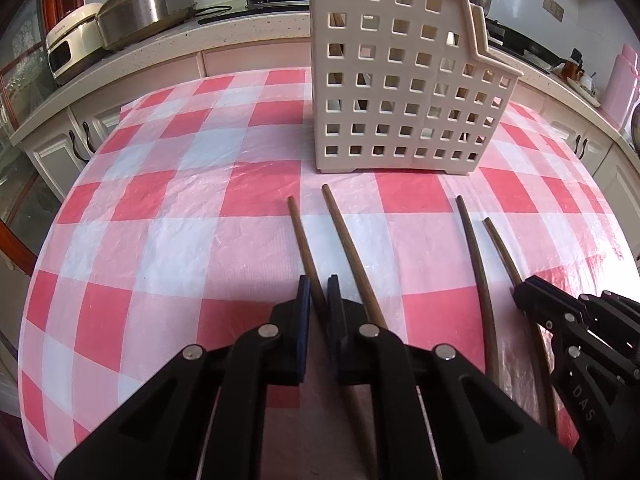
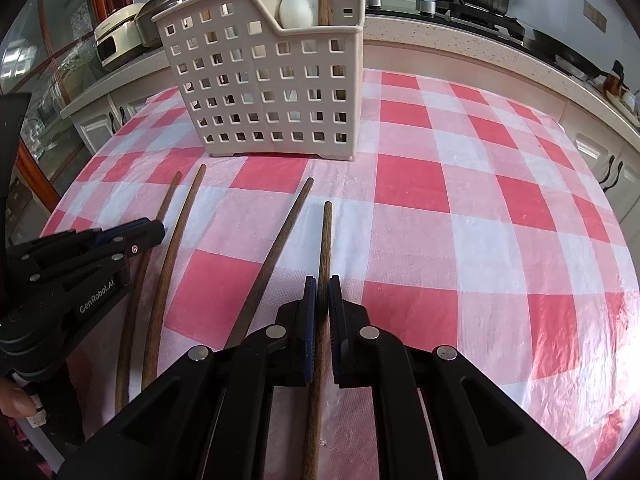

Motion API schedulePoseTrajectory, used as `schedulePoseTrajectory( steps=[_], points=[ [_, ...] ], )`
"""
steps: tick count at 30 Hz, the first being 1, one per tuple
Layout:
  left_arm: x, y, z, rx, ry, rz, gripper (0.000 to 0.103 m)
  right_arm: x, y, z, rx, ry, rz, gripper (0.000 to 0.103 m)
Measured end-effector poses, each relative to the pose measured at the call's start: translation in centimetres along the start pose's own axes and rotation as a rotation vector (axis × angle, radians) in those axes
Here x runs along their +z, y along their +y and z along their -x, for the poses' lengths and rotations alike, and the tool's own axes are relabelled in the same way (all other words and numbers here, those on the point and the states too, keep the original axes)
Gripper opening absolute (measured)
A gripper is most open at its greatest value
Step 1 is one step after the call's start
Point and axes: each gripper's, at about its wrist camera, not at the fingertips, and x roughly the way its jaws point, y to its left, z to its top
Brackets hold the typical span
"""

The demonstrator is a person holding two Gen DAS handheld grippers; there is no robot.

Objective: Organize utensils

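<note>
Left gripper (image 1: pixel 318 292) pinches the leftmost chopstick (image 1: pixel 301 230); right gripper (image 2: pixel 322 292) pinches the rightmost chopstick (image 2: pixel 326 236), both flat on the checked tablecloth (image 2: pixel 460 200). Pickup step, likely. Next: lift, stand each upright in the caddy (image 2: pixel 272 92).

Perforated utensil caddy (image 1: pixel 404 92) stands upright at far side of checked tablecloth (image 1: pixel 168 216), blocking straight path ahead. Four wooden chopsticks lie fanned in front of it, tips short of its base, bare cloth between. Leftmost chopstick (image 1: pixel 306 248) sits between left gripper (image 1: pixel 318 312) pads; rightmost chopstick (image 2: pixel 325 248) between right gripper (image 2: pixel 322 312) pads. Open cloth wide to left of caddy in left view, wide to right in right view. Counter (image 1: pixel 132 56) with appliances walls far edge.
</note>
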Motion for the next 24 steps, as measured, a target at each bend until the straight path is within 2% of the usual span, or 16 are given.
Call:
schedulePoseTrajectory(
  steps=[5,9,16,24],
  points=[
    [-0.4,0.3,1.0,-0.016,-0.017,0.008,0.007,0.1,0.1,1.6,0.009,-0.059,-0.012,0.006],
    [-0.5,0.4,2.9,-0.019,-0.062,0.009,0.007,0.5,0.4,3.4,0.014,-0.112,-0.017,0.006],
    [-0.6,1.3,7.8,-0.031,-0.179,0.018,0.007,0.8,1.3,7.1,0.023,-0.220,-0.008,0.006],
    [-1.4,2.0,12.4,-0.041,-0.284,0.008,0.007,0.6,2.3,10.2,0.023,-0.295,0.003,0.006]
  ],
)
